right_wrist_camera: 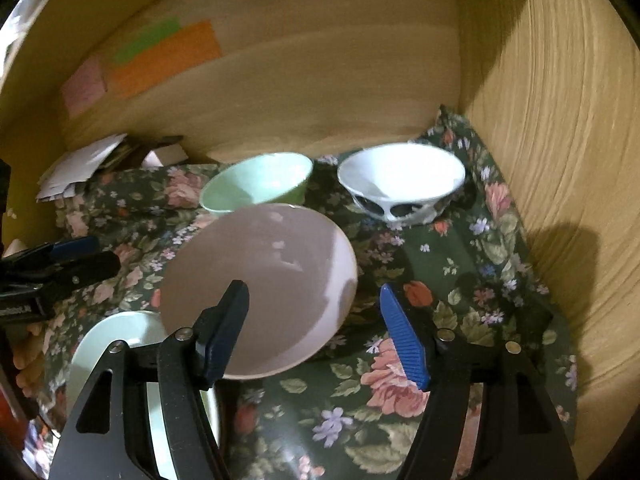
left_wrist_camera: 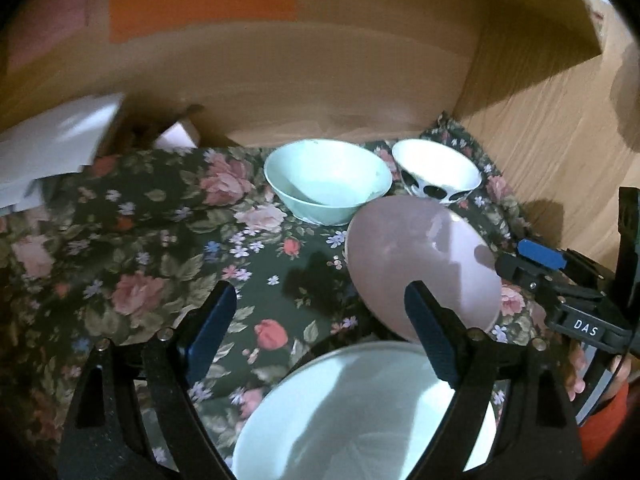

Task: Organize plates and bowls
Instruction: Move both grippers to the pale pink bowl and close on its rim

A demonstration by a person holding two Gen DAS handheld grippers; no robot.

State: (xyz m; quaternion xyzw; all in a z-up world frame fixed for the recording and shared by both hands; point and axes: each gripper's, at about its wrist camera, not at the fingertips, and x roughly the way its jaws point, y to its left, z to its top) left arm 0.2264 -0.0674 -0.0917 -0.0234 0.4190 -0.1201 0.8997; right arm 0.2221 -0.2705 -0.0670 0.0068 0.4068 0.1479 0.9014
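Observation:
A pink plate (right_wrist_camera: 260, 280) lies tilted, its near-left edge resting on a pale green plate (right_wrist_camera: 120, 340). The same pink plate (left_wrist_camera: 420, 260) and pale green plate (left_wrist_camera: 360, 412) show in the left wrist view. Behind them stand a mint green bowl (left_wrist_camera: 328, 180) (right_wrist_camera: 256, 186) and a white bowl with black spots (left_wrist_camera: 438, 176) (right_wrist_camera: 400, 184). My right gripper (right_wrist_camera: 316, 328) is open, its jaws either side of the pink plate's near-right edge. My left gripper (left_wrist_camera: 320, 332) is open and empty above the pale green plate.
Everything sits on a dark floral cloth (left_wrist_camera: 140, 260) inside a wooden cabinet, with a back wall (right_wrist_camera: 320, 80) and a right side wall (right_wrist_camera: 560, 160). White papers and a small box (left_wrist_camera: 60, 148) lie at the back left. Coloured sticky notes (right_wrist_camera: 160, 60) are on the back wall.

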